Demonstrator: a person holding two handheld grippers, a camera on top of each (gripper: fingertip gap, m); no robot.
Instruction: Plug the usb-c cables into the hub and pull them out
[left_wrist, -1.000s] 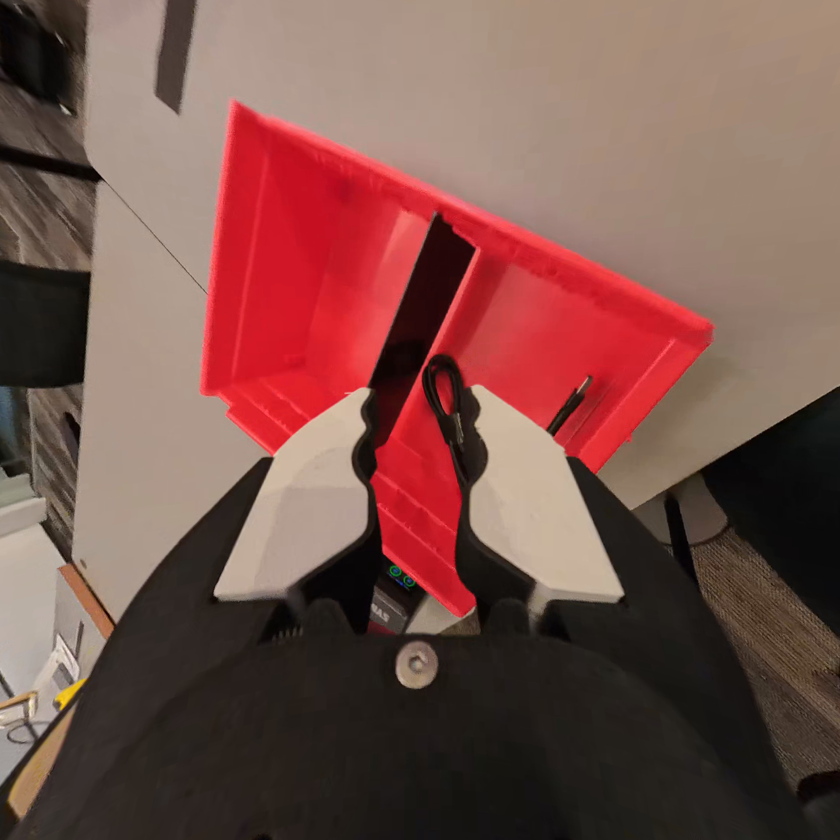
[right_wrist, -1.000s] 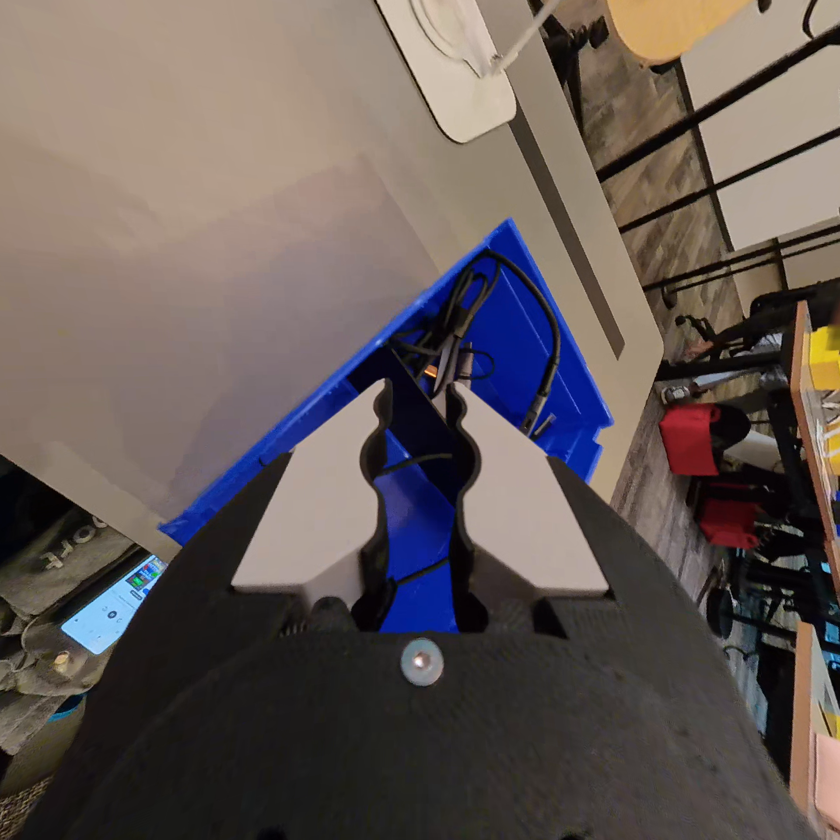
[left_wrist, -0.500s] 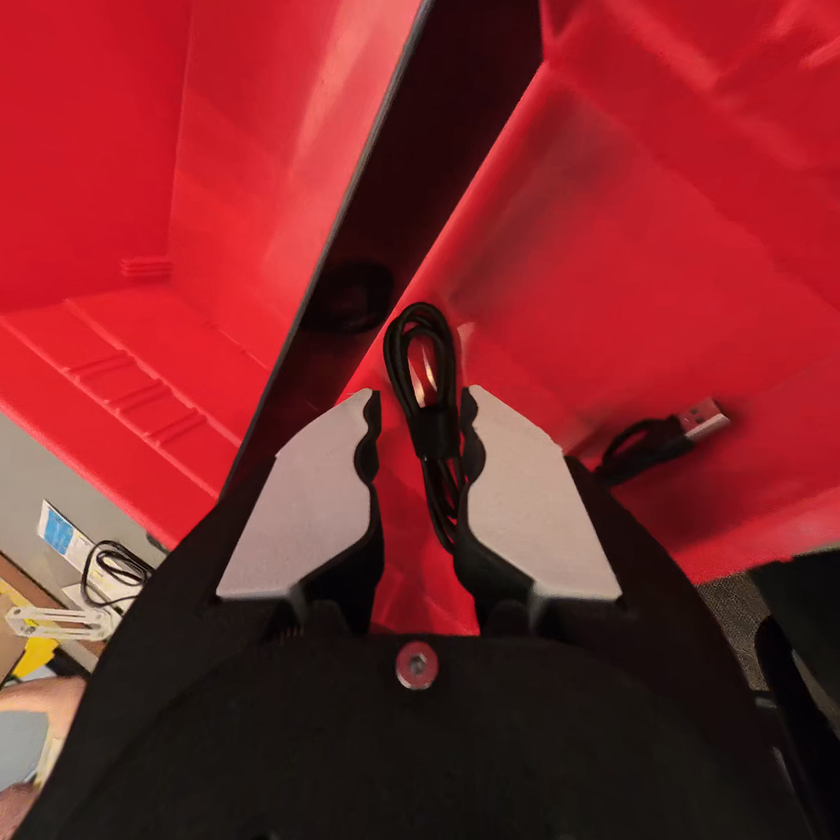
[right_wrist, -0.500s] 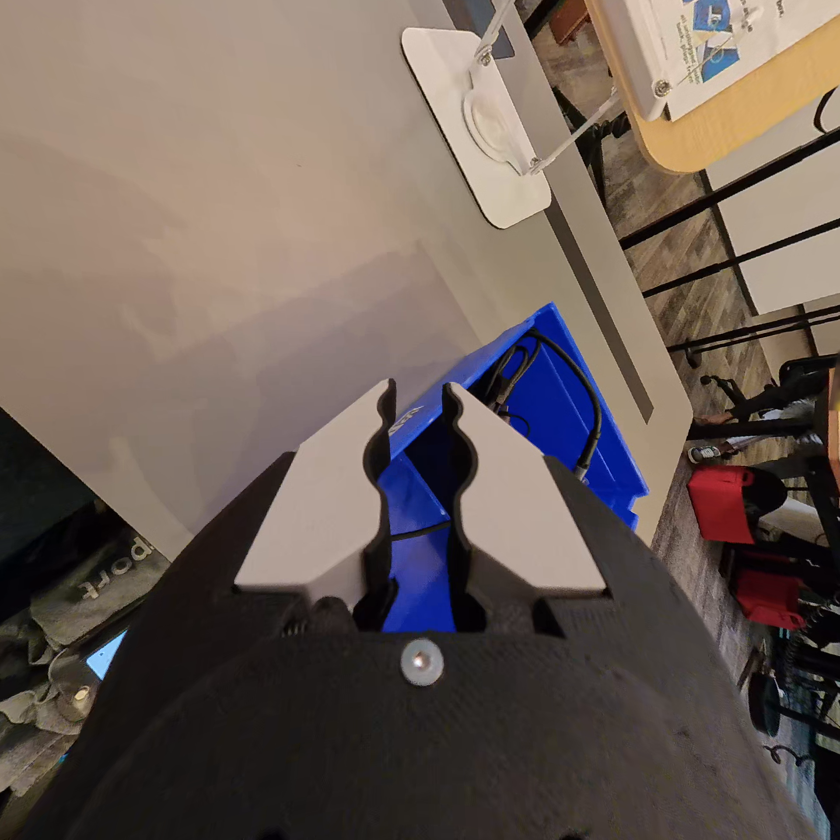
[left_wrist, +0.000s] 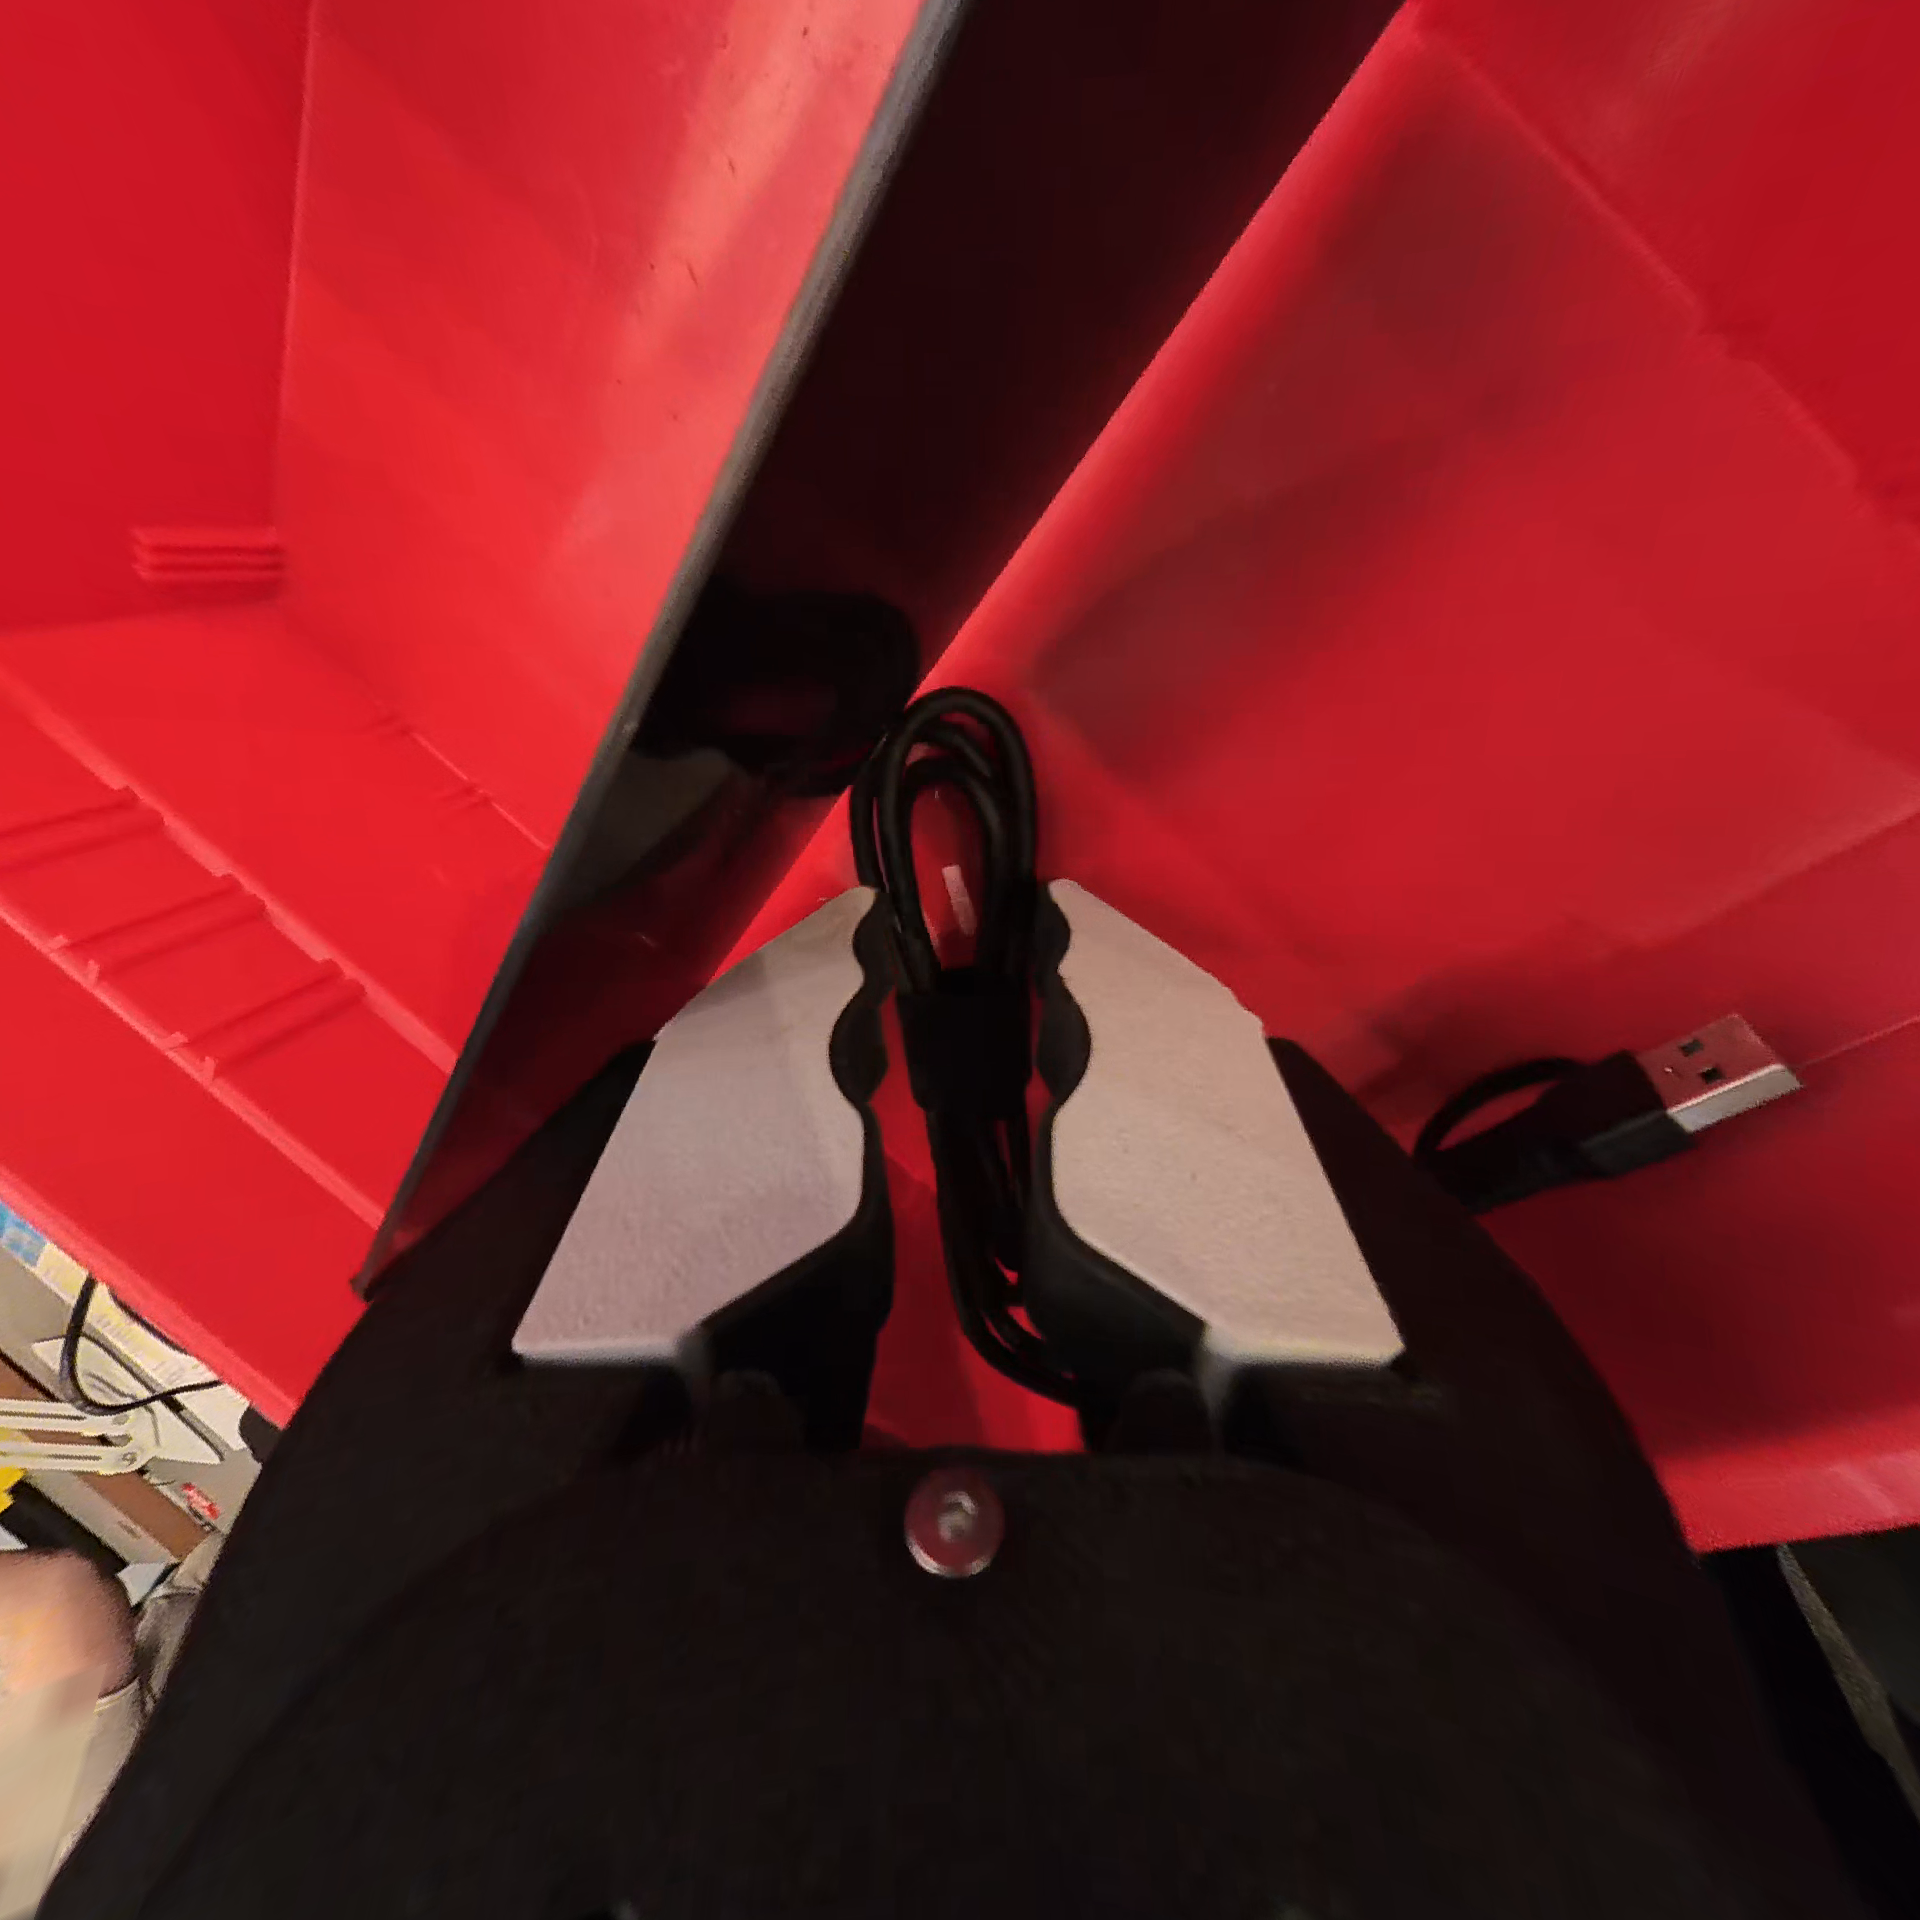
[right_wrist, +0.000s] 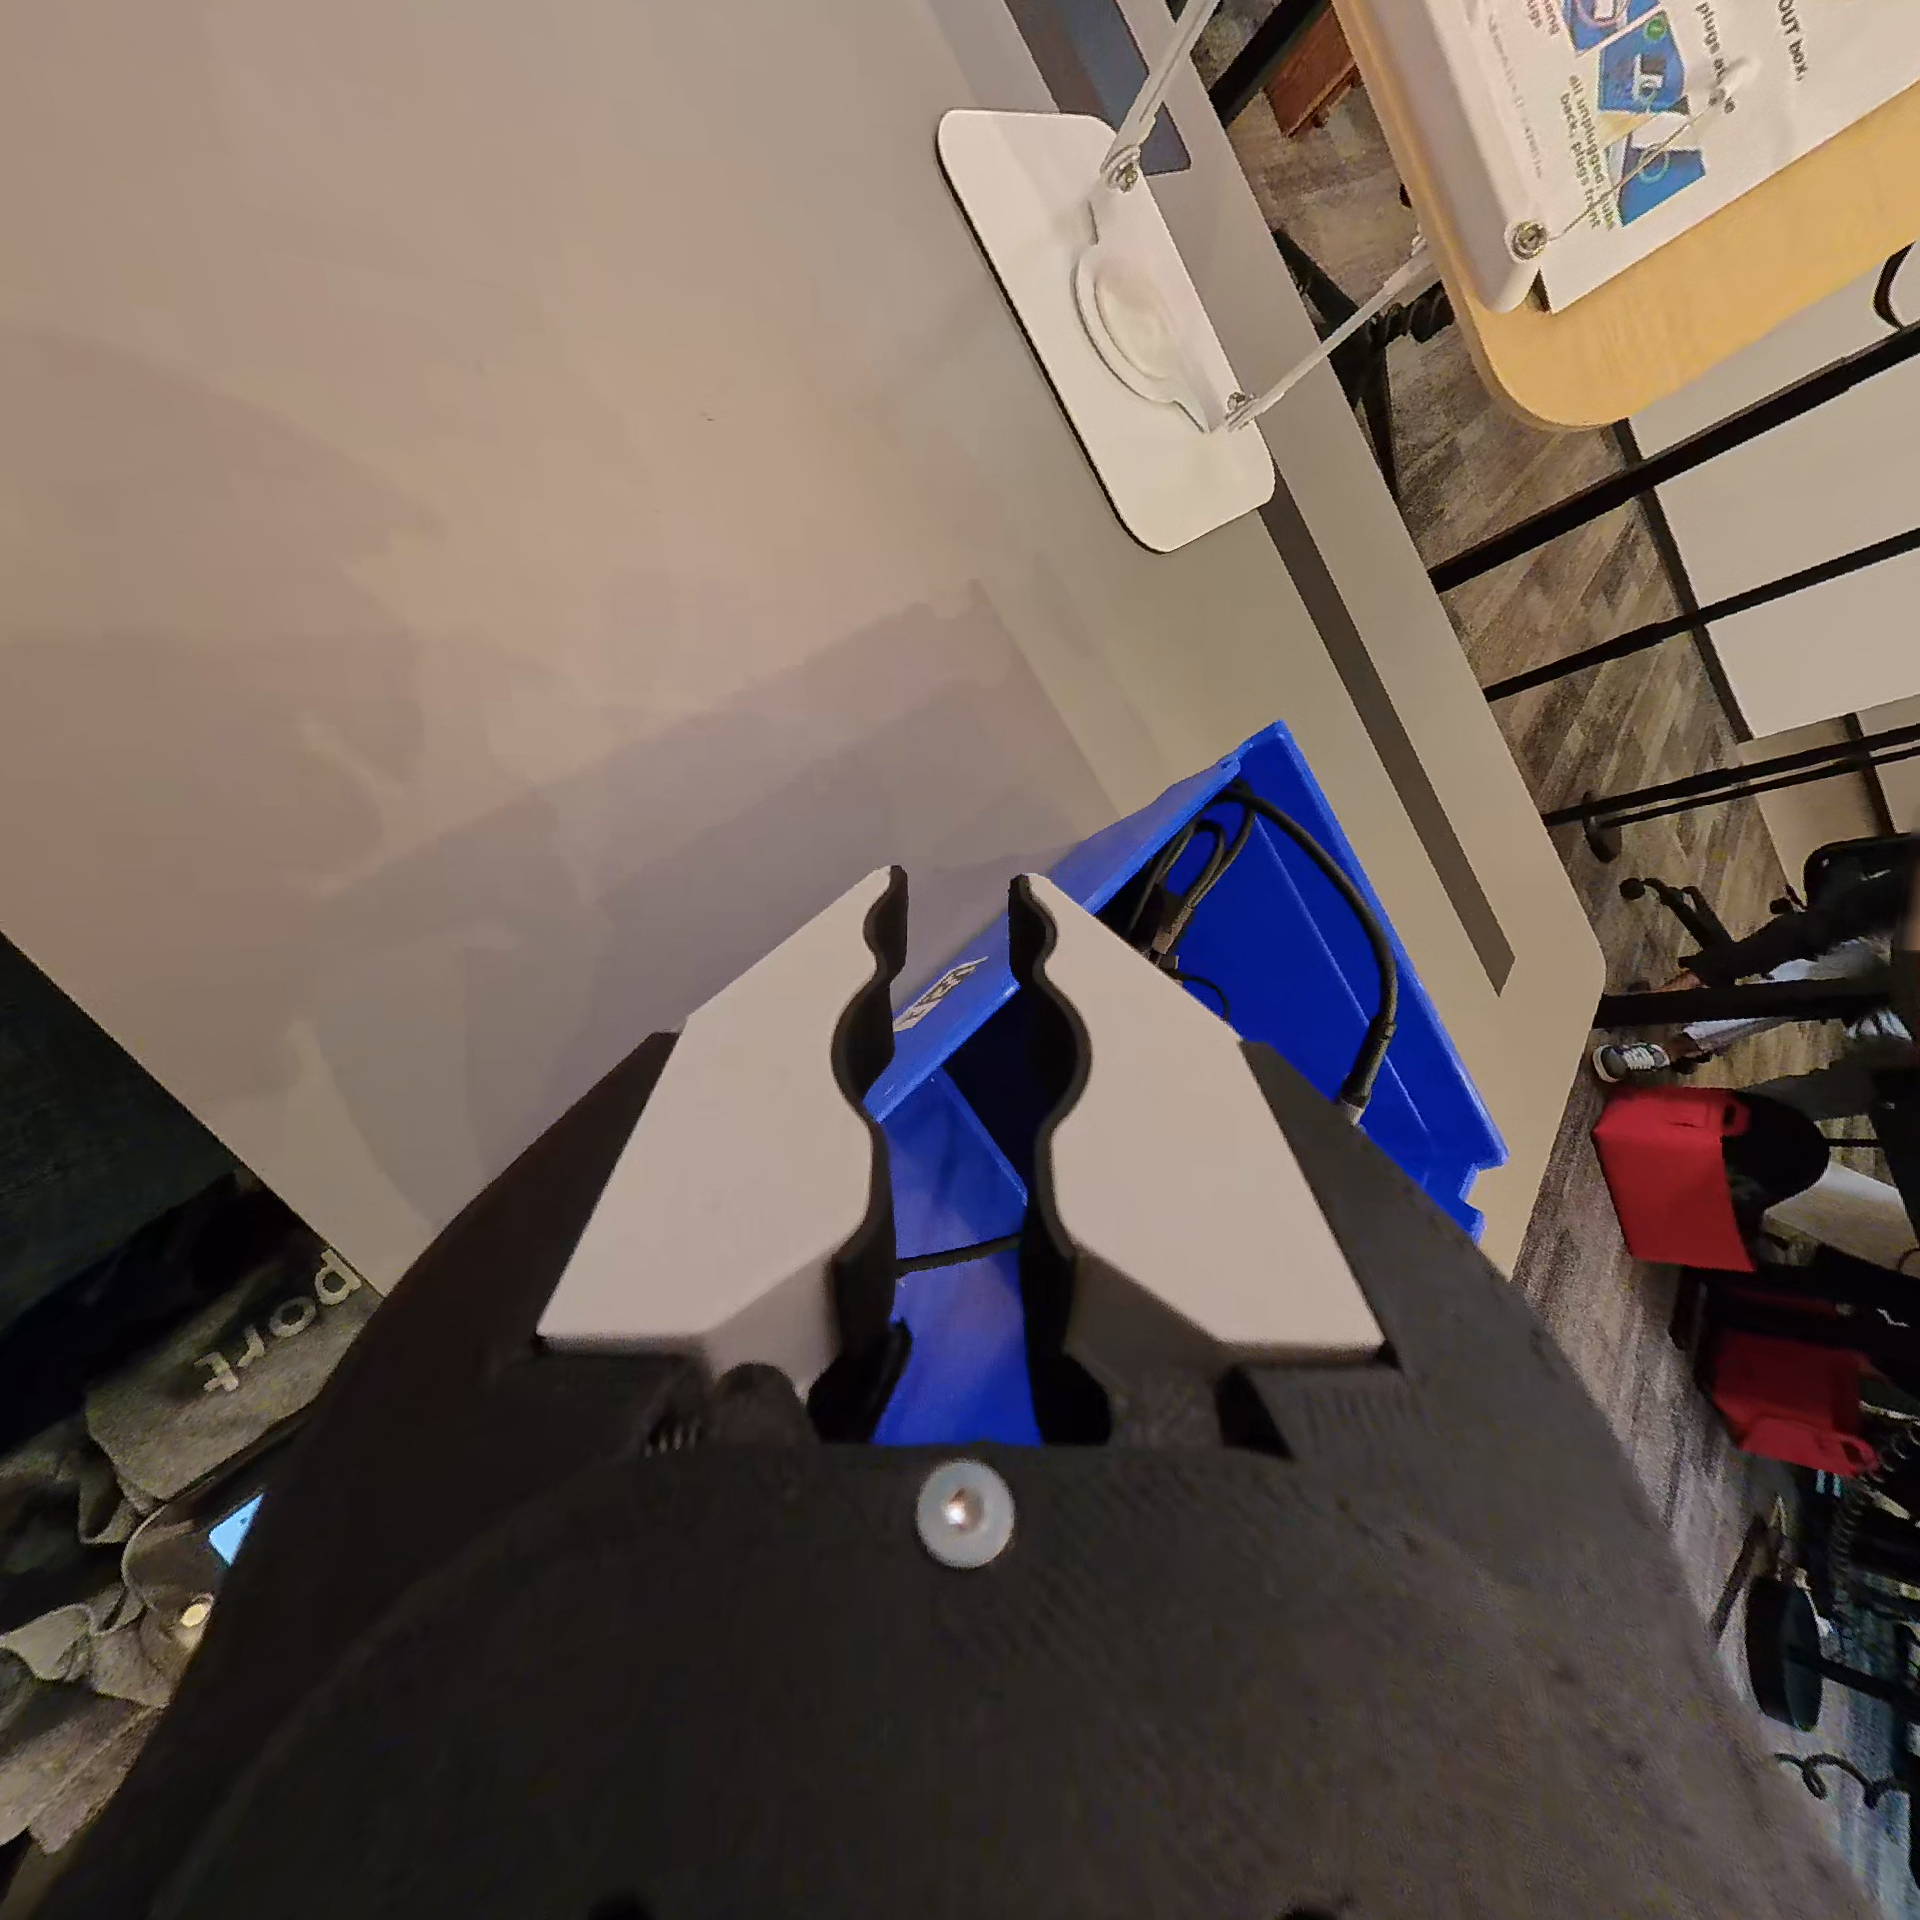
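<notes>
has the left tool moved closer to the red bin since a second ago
Yes. The left tool has gone forward and down into the red bin, whose walls now fill the view; its open fingers straddle the bundled black cable.

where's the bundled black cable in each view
Left wrist view: the coiled, strapped black cable bundle sits centre frame, between the left gripper fingers, on the red plastic bin floor.
Right wrist view: not in it; only loose black cables in a blue plastic bin.
Shared landmark: none clearly visible in both.
</notes>
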